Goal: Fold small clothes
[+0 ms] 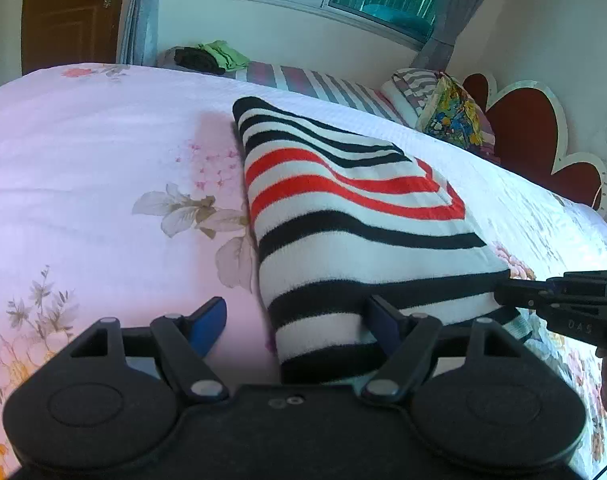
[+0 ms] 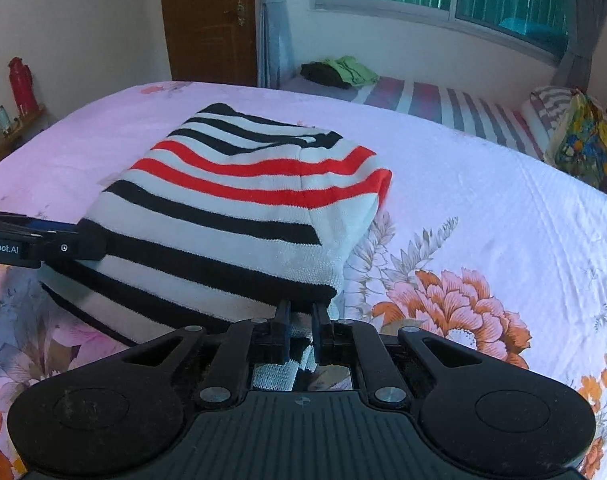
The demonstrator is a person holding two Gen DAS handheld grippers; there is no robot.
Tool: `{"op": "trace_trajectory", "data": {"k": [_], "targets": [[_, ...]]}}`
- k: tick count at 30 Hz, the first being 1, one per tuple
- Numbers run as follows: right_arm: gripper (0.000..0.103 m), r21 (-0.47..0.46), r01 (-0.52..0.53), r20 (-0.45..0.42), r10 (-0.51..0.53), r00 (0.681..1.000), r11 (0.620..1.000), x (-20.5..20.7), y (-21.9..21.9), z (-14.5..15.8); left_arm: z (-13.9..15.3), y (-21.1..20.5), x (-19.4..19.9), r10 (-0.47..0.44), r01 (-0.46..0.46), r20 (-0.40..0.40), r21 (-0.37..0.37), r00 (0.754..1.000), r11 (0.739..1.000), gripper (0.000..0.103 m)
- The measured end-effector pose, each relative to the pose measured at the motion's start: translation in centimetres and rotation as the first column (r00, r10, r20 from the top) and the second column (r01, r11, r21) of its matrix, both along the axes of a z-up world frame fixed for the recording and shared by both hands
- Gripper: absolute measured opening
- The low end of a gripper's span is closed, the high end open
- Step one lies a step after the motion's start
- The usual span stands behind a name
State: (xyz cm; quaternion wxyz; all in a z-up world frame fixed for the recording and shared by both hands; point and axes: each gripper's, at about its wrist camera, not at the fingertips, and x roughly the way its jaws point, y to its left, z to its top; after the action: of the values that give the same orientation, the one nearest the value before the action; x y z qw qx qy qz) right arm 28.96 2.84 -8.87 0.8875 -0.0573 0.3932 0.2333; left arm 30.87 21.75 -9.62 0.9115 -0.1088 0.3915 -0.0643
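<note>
A folded knit garment with black, red and white stripes lies on the pink floral bed sheet. My left gripper stands wide open at the garment's near left corner: its left blue pad is over the sheet and its right finger lies on the fabric. In the right wrist view the garment fills the middle. My right gripper is shut on its near edge, with striped fabric pinched between the narrow jaws. Each gripper shows in the other's view: the right gripper and the left gripper.
Beyond the bed is a second bed with a striped cover, holding green and dark clothes and a colourful pillow. A red heart-shaped headboard is at the right, and a wooden door and a window are at the back. A shelf with a red bottle is at the left.
</note>
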Motion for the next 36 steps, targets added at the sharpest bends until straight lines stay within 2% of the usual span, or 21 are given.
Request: {"op": "trace_trajectory", "data": {"k": [5, 10, 11, 12, 13, 14, 19, 20, 21, 23, 25, 27, 29, 33, 36], "targets": [[0.008, -0.001, 0.016, 0.003, -0.016, 1.0, 1.0, -0.3, 0.1, 0.1, 0.0, -0.8, -0.1, 0.004, -0.003, -0.006, 0.033, 1.0, 0.999, 0.077], [0.009, 0.048, 0.055, -0.01, -0.055, 0.998, 0.997, -0.8, -0.6, 0.6, 0.7, -2.4, -1.0, 0.031, -0.031, 0.003, 0.125, 1.0, 0.992, 0.08], [0.016, 0.066, 0.074, -0.018, -0.073, 0.997, 0.995, -1.3, -1.1, 1.0, 1.1, -2.6, -1.6, 0.036, -0.037, 0.008, 0.135, 0.999, 0.99, 0.078], [0.031, 0.082, 0.09, -0.01, -0.089, 0.996, 0.993, -2.0, -1.4, 1.5, 1.5, -3.0, -2.4, 0.033, -0.035, 0.018, 0.147, 0.999, 0.989, 0.078], [0.038, 0.099, 0.087, 0.009, -0.088, 0.996, 0.991, -3.1, -1.9, 2.0, 1.9, -3.2, -3.1, 0.033, -0.036, 0.025, 0.16, 0.999, 0.986, 0.078], [0.041, 0.106, 0.077, 0.029, -0.081, 0.996, 0.991, -4.3, -2.2, 2.6, 2.4, -3.6, -4.3, 0.033, -0.037, 0.031, 0.171, 0.999, 0.985, 0.078], [0.041, 0.129, 0.049, 0.076, -0.059, 0.995, 0.991, -11.3, -4.0, 5.4, 4.8, -5.4, -10.8, 0.048, -0.06, 0.073, 0.175, 0.996, 0.983, 0.079], [0.044, 0.136, 0.052, 0.077, -0.063, 0.995, 0.989, -12.9, -4.5, 6.1, 5.4, -5.9, -12.6, 0.054, -0.068, 0.088, 0.176, 0.995, 0.982, 0.079], [0.064, 0.14, 0.06, 0.075, -0.071, 0.995, 0.988, -14.3, -4.9, 6.7, 6.1, -6.4, -14.2, 0.06, -0.077, 0.098, 0.18, 0.993, 0.981, 0.079], [0.093, 0.152, 0.066, 0.096, -0.081, 0.992, 0.986, -17.8, -6.0, 8.3, 7.6, -7.5, -17.3, 0.073, -0.095, 0.114, 0.203, 0.991, 0.975, 0.079], [0.094, 0.157, 0.057, 0.126, -0.077, 0.989, 0.986, -21.2, -6.9, 9.7, 9.1, -8.4, -20.4, 0.073, -0.102, 0.14, 0.213, 0.987, 0.972, 0.08], [0.095, 0.129, 0.067, 0.145, -0.086, 0.986, 0.989, -24.5, -7.5, 11.1, 10.8, -9.5, -24.1, 0.081, -0.125, 0.197, 0.222, 0.977, 0.967, 0.082], [0.096, 0.14, 0.066, 0.181, -0.091, 0.979, 0.988, -27.5, -8.4, 12.3, 12.3, -10.6, -27.3, 0.079, -0.142, 0.249, 0.246, 0.965, 0.959, 0.084], [0.097, 0.175, 0.087, 0.211, -0.124, 0.97, 0.981, -31.8, -10.1, 14.0, 14.5, -11.7, -31.8, 0.052, -0.133, 0.31, 0.246, 0.949, 0.96, 0.085], [0.098, 0.19, 0.099, 0.212, -0.139, 0.967, 0.977, -33.8, -11.0, 14.6, 15.5, -12.6, -33.6, 0.057, -0.149, 0.319, 0.271, 0.946, 0.951, 0.083]]}}
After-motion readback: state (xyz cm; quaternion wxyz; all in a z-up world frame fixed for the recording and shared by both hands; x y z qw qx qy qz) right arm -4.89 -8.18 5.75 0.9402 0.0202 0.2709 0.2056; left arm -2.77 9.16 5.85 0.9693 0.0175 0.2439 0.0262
